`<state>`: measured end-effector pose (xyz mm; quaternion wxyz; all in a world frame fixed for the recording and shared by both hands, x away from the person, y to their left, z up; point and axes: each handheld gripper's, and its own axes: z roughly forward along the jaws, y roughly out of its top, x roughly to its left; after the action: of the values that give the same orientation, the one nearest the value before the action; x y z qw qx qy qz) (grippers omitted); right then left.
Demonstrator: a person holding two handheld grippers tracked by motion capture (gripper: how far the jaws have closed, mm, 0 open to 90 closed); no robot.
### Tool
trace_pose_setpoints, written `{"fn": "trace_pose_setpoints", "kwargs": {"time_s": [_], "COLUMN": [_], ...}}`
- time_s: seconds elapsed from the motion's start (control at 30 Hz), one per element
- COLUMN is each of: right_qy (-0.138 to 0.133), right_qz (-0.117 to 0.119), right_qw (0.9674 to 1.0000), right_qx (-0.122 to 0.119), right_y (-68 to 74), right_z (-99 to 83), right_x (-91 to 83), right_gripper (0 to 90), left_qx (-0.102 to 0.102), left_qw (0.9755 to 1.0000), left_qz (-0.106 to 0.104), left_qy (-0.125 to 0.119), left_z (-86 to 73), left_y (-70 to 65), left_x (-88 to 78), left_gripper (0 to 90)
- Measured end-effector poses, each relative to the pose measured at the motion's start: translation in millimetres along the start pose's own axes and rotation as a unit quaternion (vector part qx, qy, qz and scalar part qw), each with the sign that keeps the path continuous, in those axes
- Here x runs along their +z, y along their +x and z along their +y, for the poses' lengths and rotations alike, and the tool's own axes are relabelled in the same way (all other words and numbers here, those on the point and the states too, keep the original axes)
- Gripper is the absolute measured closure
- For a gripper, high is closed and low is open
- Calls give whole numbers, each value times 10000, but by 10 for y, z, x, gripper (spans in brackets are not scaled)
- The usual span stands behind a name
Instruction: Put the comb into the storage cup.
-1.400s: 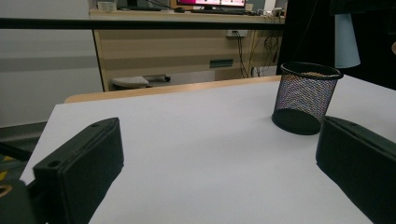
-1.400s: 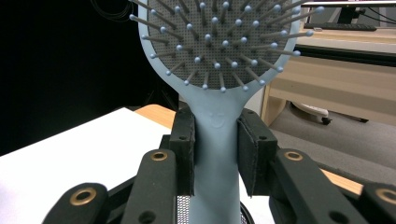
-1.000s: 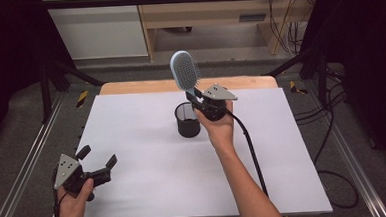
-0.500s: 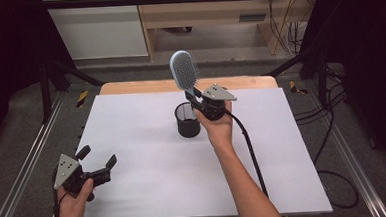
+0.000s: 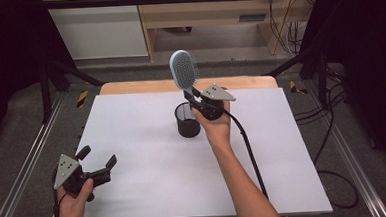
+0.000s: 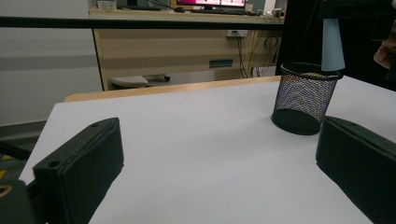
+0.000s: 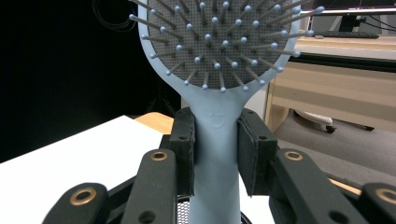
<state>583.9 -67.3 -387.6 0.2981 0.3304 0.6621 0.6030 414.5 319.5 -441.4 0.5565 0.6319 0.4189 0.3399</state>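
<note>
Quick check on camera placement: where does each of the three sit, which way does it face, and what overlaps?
High view: above the person's side, facing forward and down on the white table; both forearms, left gripper and right gripper show.
Left gripper view: on the left gripper, low over the table, looking across at the mesh cup; its two open jaws show.
Right gripper view: on the right gripper, looking up along the clamped hairbrush.
Shared: cup and brush handle appear in the high and left gripper views.

Matt plastic hairbrush (image 7: 217,70); black wire-mesh cup (image 6: 303,98); smooth white tabletop (image 5: 143,156).
</note>
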Motion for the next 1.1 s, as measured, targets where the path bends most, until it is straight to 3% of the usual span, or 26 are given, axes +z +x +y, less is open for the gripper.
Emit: {"fn": "trace_pose_setpoints", "kwargs": {"time_s": [0.3, 1.1], "right_qy": [3, 83], "right_qz": [40, 73], "right_qw": [10000, 9999], "right_qx": [88, 28], "right_y": [7, 51], "right_z": [-54, -132], "right_x": [59, 108], "right_gripper": [699, 699], "left_qx": [-9, 4], "left_qw": [10000, 10000], "left_qz": [-13, 5], "left_qy": [-5, -15], "left_z": [-1, 5], "left_y": [4, 8], "left_x": [0, -1], "left_gripper": [9, 9]}}
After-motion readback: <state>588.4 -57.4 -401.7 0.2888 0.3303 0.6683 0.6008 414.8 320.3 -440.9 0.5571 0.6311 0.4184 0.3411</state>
